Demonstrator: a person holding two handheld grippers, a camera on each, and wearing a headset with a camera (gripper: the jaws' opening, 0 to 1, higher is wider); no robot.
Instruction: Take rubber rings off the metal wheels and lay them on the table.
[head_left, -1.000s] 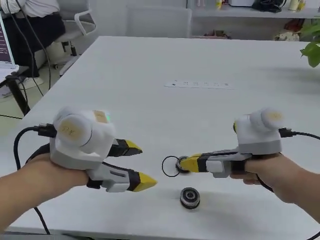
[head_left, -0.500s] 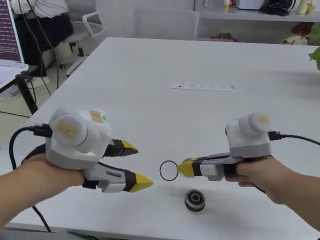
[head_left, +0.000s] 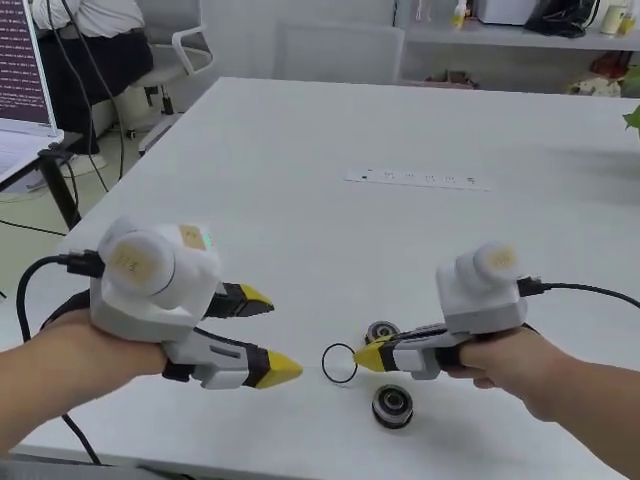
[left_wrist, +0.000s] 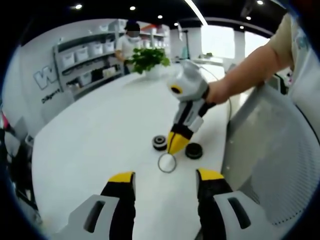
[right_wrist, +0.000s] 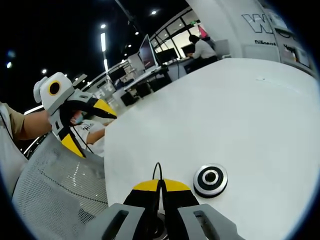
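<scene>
Rubber ring (head_left: 340, 362): one, black, pinched at its edge by the fully closed tips of the right gripper (head_left: 366, 355); whether it touches the bench (head_left: 300, 150) cannot be told.
Metal wheels, two: far wheel (head_left: 381, 331) just beyond those tips, partly hidden by them; near wheel (head_left: 392, 406) just on their near side. Both lie flat.
Left gripper (head_left: 270, 335): one, jaws wide apart, empty, facing the ring.
Socket strip (head_left: 417, 179): one, well beyond both.
</scene>
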